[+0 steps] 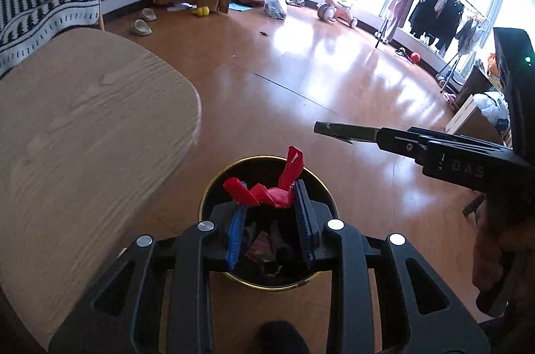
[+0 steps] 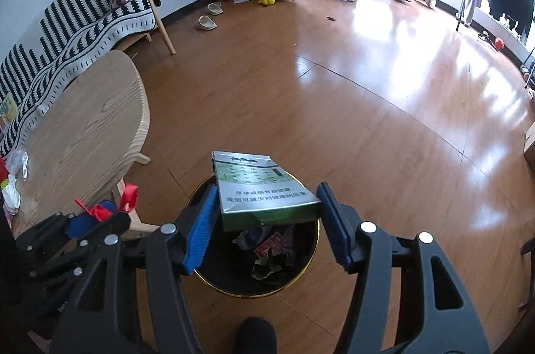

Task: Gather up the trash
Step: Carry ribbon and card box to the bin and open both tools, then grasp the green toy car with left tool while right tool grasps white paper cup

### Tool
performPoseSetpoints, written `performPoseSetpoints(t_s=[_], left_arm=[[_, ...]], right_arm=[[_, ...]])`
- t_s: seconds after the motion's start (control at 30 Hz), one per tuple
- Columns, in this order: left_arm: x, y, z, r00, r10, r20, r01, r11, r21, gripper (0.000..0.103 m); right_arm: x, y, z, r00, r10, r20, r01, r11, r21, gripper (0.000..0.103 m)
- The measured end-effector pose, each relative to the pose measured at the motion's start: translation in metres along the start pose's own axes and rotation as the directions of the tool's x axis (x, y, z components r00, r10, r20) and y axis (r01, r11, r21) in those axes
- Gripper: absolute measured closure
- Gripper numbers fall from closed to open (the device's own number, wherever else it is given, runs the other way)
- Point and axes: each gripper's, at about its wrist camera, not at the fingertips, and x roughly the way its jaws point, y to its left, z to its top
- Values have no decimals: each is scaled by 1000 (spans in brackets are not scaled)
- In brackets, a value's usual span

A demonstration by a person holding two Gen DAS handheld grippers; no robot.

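Trash bin [image 2: 314, 240], black with a gold rim, sits on the wood floor [image 2: 367, 119] right below us, already holding some crumpled wrappers [image 2: 271, 250]. Our left hand-held gripper [image 1: 271, 203] is clamped on a red wrapper [image 1: 277, 183] over the bin. Our right hand-held gripper [image 2: 267, 220] grips a green box [image 2: 260, 190] above the opening. The round wooden surface [image 2: 83, 126] stands just beside the bin.

Left gripper [image 1: 271, 203] jaws pinch crumpled red wrapper [image 1: 267, 191] directly over black gold-rimmed bin [image 1: 321, 186] holding litter. Wooden surface [image 1: 83, 136] left. Right gripper [image 1: 326, 128] at right, above floor.
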Motion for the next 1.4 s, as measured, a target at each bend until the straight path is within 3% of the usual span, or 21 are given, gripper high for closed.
performPoseSetpoints(t_s=[0.1, 0.13, 0.17, 0.23, 0.7, 0.77, 0.8, 1.0, 1.2, 1.4], left_arm=[[6, 0, 2, 1000, -12, -1, 12, 1000, -14, 73], [7, 0, 2, 1000, -8, -3, 8, 1000, -18, 60], [9, 0, 1, 1000, -7, -8, 7, 1000, -24, 38], [10, 0, 1, 1000, -7, 8, 7, 999, -34, 24], [-18, 17, -1, 999, -5, 45, 7, 999, -48, 24], [-24, 20, -1, 999, 0, 51, 3, 999, -50, 24], [-27, 23, -3, 999, 1, 53, 2, 999, -52, 23], [-50, 37, -9, 997, 35, 75, -31, 998, -62, 23], [-85, 73, -19, 989, 114, 99, -104, 990, -100, 17], [-146, 141, -41, 953, 275, 129, -245, 947, -209, 11]], right_arm=[[0, -1, 2, 1000, 2, -2, -2, 1000, 6, 44], [0, -2, 1, 1000, 3, -1, -3, 1000, 7, 44], [0, -4, 2, 1000, 2, 1, -2, 1000, 8, 44], [0, -4, 3, 1000, 3, 2, -4, 1000, 11, 44], [3, 9, 7, 1000, 28, 2, -28, 1000, 13, 43], [5, 9, 8, 999, 34, -1, -34, 999, 19, 30], [6, 10, 9, 999, 33, -6, -33, 999, 23, 16], [1, 22, 14, 998, 52, 20, -53, 998, 34, 15], [3, 72, 19, 996, 88, 17, -87, 996, -36, 15], [3, 169, 20, 981, 196, 3, -194, 971, -141, 15]])
